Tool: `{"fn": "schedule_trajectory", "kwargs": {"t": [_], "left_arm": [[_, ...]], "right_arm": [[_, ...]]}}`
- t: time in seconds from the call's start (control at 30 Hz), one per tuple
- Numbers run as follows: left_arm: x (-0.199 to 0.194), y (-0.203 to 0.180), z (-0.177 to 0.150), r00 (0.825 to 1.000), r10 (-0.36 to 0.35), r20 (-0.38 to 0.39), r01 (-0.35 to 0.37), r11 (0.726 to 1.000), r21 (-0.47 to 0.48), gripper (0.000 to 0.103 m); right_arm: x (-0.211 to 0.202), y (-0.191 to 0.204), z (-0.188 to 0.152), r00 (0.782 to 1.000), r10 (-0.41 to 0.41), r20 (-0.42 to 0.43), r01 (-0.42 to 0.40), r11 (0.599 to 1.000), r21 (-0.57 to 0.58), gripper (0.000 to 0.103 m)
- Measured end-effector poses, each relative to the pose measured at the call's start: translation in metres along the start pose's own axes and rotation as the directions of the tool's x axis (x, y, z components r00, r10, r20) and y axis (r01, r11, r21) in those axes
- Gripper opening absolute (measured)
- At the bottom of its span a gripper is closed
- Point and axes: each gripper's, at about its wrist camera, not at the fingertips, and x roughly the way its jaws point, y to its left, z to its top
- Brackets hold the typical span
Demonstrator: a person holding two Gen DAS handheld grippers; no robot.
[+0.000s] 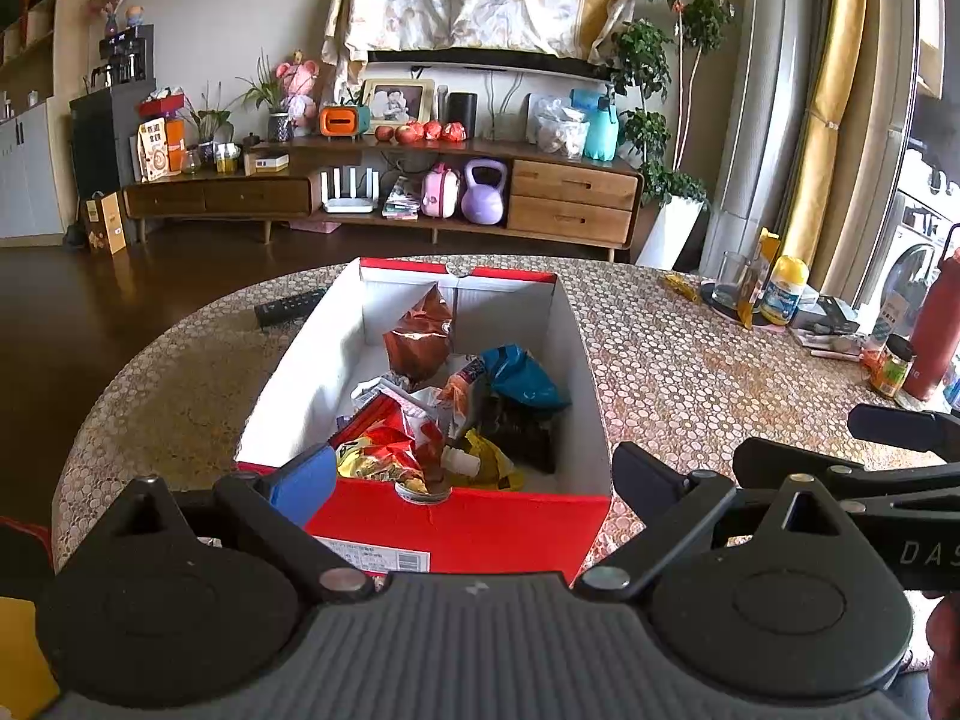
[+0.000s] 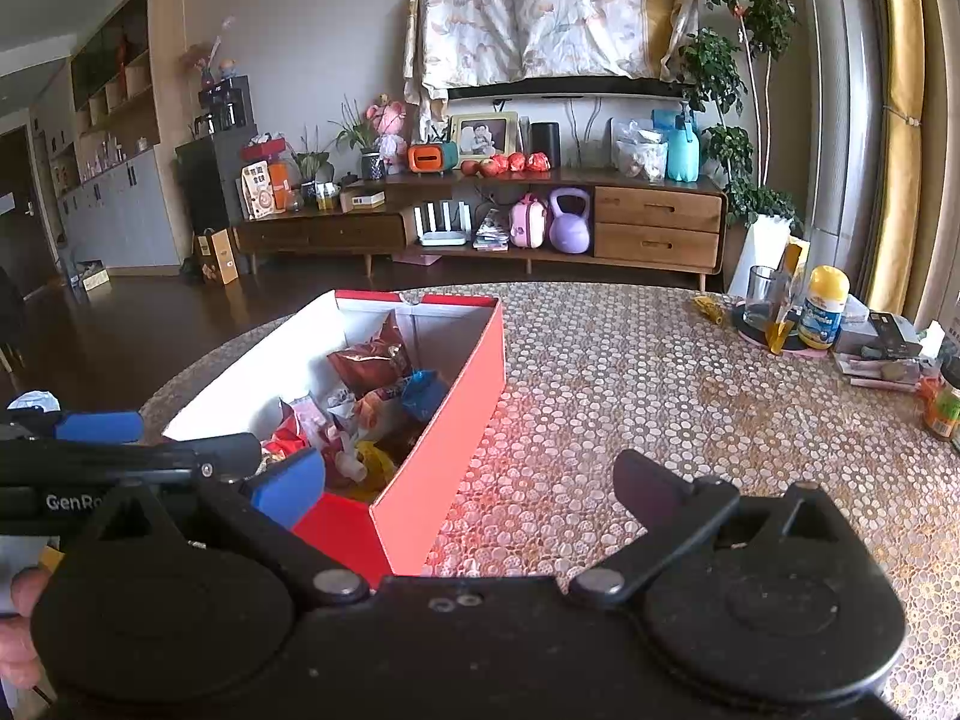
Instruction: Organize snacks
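The snacks [image 1: 444,414] lie heaped in the red box [image 1: 468,525], just ahead of the left gripper [image 1: 474,477], whose jaws stand wide apart and empty. The right gripper [image 2: 468,489], likewise agape, has the box off its left finger. Best take one top packet at a time, nipping a loose edge.

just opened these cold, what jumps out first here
A red box with white inner walls sits at the near edge of the patterned table, heaped with crumpled snack bags. Both claws, left and right, hang open and empty just short of it. Far right on the table stands a yellow-capped bottle.
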Motion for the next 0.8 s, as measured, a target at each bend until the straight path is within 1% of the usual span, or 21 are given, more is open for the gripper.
{"fn": "schedule_trajectory", "kwargs": {"t": [0.8], "left_arm": [[0.0038,-0.0015,-0.0003,1.0,0.001,-0.007,-0.001,1.0,0.009,0.099]], "right_arm": [[0.0017,-0.0029,-0.0029,1.0,0.006,-0.011,-0.006,1.0,0.011,0.103]]}}
